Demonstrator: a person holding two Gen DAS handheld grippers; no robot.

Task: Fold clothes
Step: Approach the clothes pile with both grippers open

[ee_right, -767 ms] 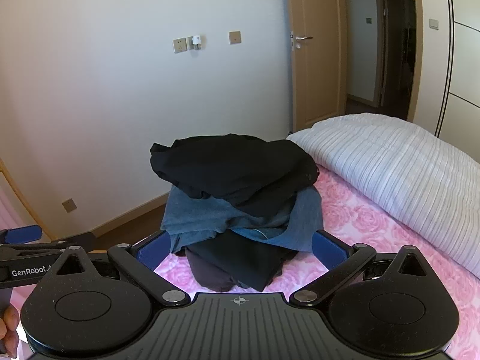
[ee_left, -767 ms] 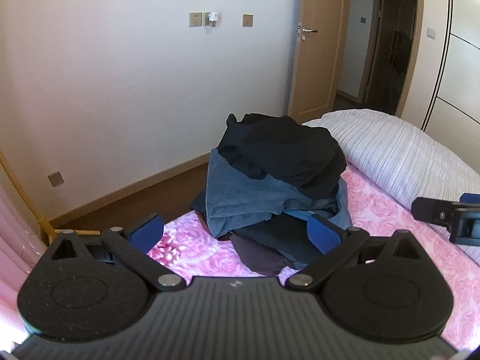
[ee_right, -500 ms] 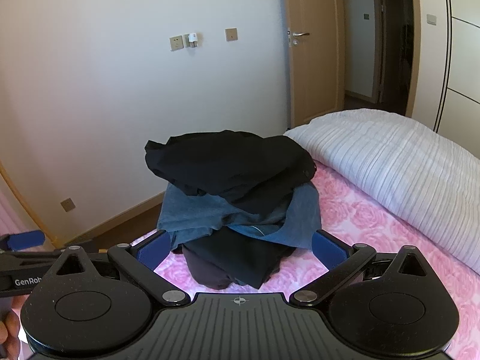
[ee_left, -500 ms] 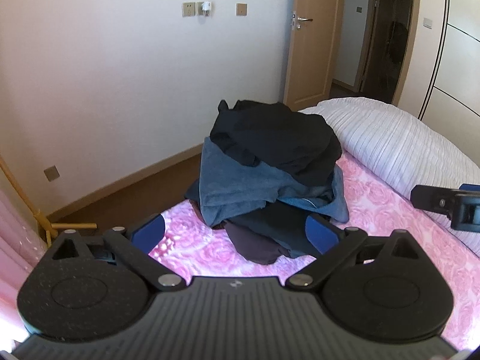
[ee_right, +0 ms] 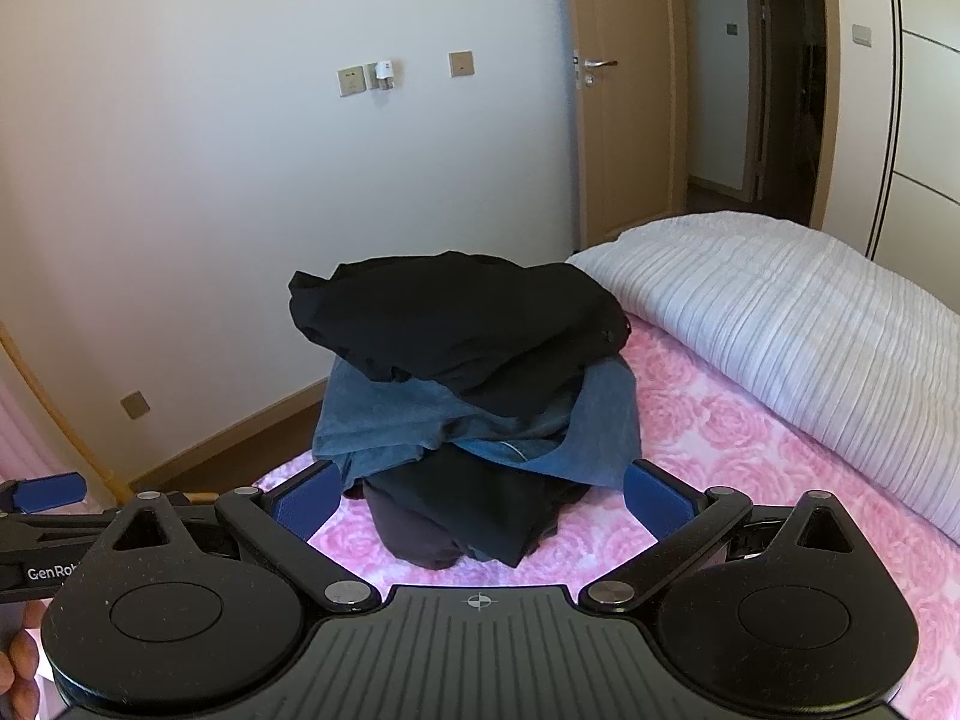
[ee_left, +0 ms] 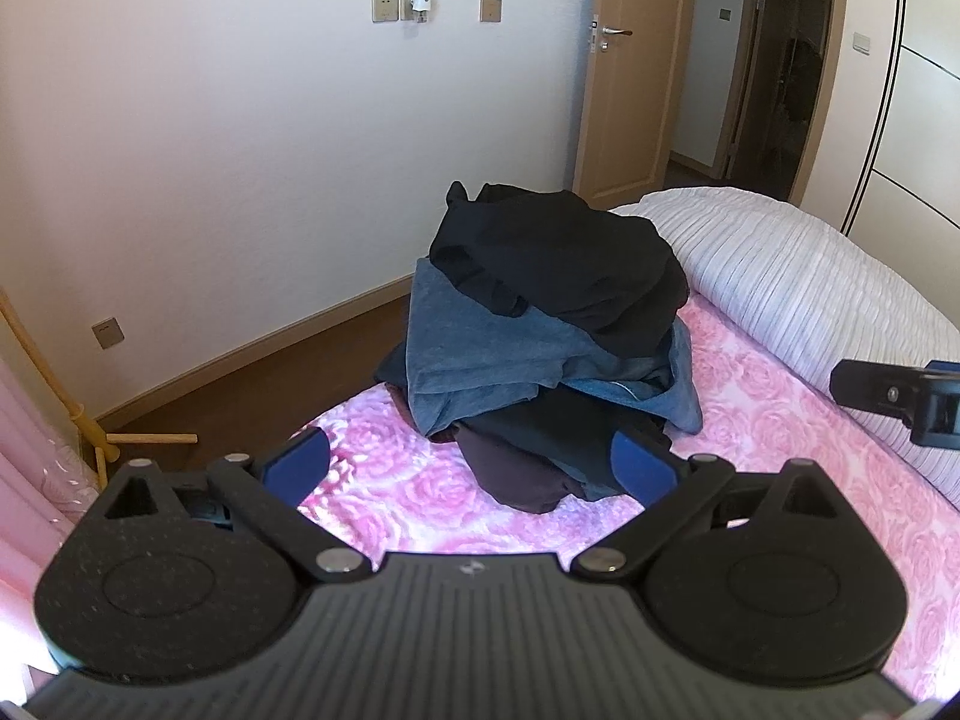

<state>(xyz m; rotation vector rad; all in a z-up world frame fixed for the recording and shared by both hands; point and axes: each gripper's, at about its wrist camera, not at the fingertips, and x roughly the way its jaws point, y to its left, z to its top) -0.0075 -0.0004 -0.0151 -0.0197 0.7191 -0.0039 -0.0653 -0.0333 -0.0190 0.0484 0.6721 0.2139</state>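
On the pink rose bedspread (ee_left: 780, 414), near the bed's edge by the wall, sits a pile of clothes (ee_left: 540, 336). A black garment (ee_left: 558, 264) lies on top, a blue one (ee_left: 480, 354) is under it, and darker pieces are squashed at the bottom. A white striped duvet (ee_right: 780, 324) lies just beside the pile.

The left hand-held gripper (ee_left: 468, 468) is spread wide and holds nothing. The right hand-held gripper (ee_right: 477, 495) is spread wide too, and it is also empty. Both point at the pile but do not touch it.

The job looks like it is only starting. None of the clothes look neatly folded.

The best first pick is probably the black garment, since nothing lies on it. It is better to pinch only one layer near an edge, so the blue one does not come along. Both grippers can take it at two spots set apart, then lift it straight up. That way the cloth can hang open and flat.

The pile is close to the bed's edge, so a hard tug could tip it onto the floor (ee_left: 258, 396). Slow and gentle is safer. The open pink space in front looks like a good place to lay the garment down.
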